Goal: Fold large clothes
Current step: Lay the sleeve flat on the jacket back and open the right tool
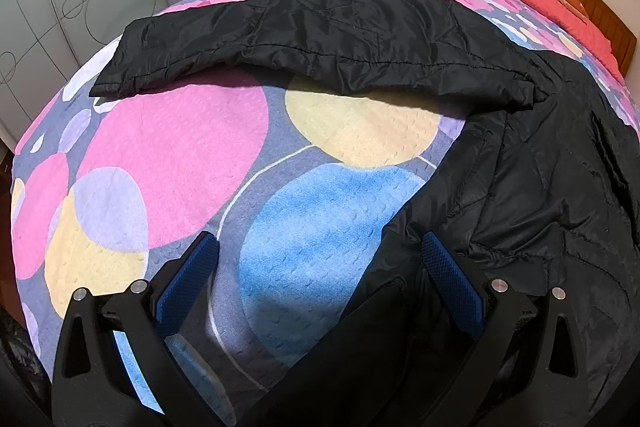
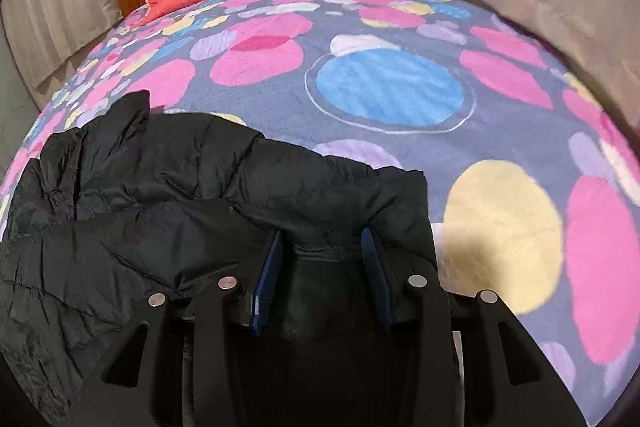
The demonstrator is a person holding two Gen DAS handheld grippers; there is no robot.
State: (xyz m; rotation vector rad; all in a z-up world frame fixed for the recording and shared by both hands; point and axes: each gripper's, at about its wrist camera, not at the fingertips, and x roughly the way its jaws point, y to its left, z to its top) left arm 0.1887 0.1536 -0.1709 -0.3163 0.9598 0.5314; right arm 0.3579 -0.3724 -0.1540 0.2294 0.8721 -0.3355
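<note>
Bedspread [image 1: 168,147]: circle-patterned, covers bed. Black quilted jacket [image 1: 540,187]: spread on bedspread, one sleeve [image 1: 300,39] extended. Left gripper [image 1: 318,255]: jaws wide, jacket hem at right finger. Right gripper [image 2: 322,247]: jaws narrow, jacket fold bunched between pads.

Black jacket [image 1: 540,187] cut off rt edge; lower hem behind gripper frame.

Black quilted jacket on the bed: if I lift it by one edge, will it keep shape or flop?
The jacket will likely flop: its sleeve already lies limp and creased. The glossy shell looks slippery, so it may slide between the fingers. The puffy quilting suggests it is light for its bulk.
</note>
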